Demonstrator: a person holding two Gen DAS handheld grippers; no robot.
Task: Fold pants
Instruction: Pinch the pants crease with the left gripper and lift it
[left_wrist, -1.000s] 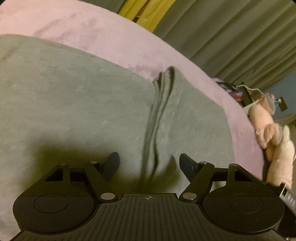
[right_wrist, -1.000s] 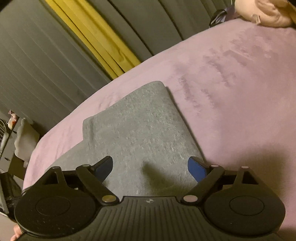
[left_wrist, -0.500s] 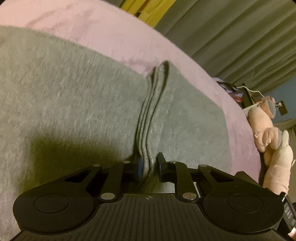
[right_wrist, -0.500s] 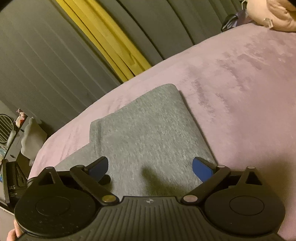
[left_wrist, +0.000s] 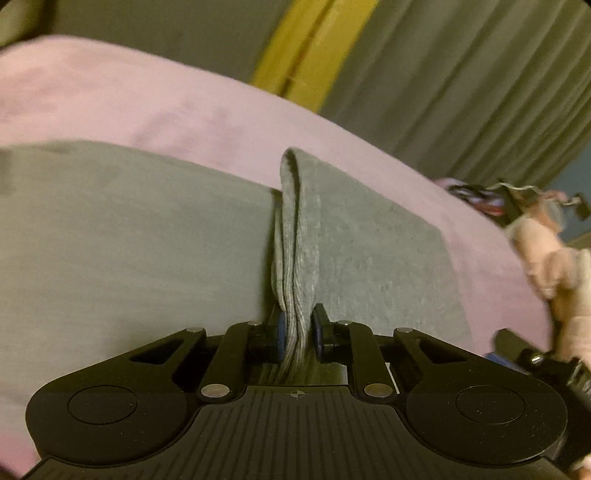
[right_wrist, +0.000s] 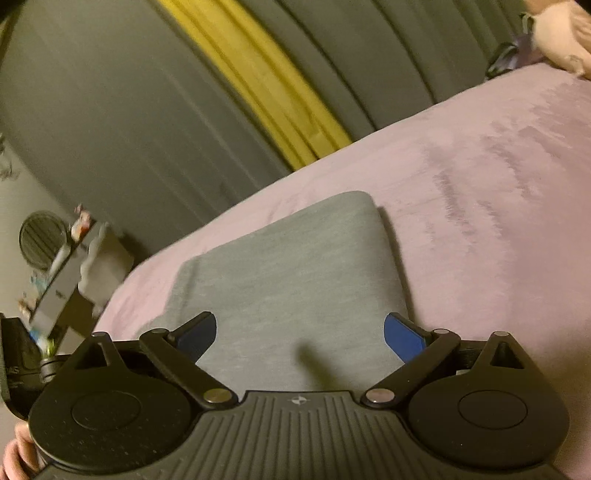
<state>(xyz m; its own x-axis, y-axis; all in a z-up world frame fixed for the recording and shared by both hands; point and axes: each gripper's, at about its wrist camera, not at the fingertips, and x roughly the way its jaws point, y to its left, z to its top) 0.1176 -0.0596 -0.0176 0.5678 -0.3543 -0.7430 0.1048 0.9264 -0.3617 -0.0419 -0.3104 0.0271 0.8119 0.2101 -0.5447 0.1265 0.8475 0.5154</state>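
Note:
Grey pants (left_wrist: 129, 240) lie spread on a pink bedcover (left_wrist: 129, 103). In the left wrist view my left gripper (left_wrist: 298, 332) is shut on a ridge of layered grey fabric (left_wrist: 293, 258), and the pinched edge stands up off the bed in a narrow loop. In the right wrist view the folded grey pants (right_wrist: 291, 280) lie flat with a rounded far corner. My right gripper (right_wrist: 299, 334) hovers over their near part, its blue pads (right_wrist: 402, 336) wide open and nothing between them.
Grey curtains (right_wrist: 110, 110) with a yellow strip (right_wrist: 258, 74) hang behind the bed. Pink plush toys (left_wrist: 546, 251) and cables lie at the bed's right edge. A shelf with small items and a round fan (right_wrist: 40, 240) stands at left beyond the bed.
The left gripper closed on the pants' raised ridge, then lifted it so the fabric stands higher. The right gripper opened slightly wider and tilted, staying over the folded pants.

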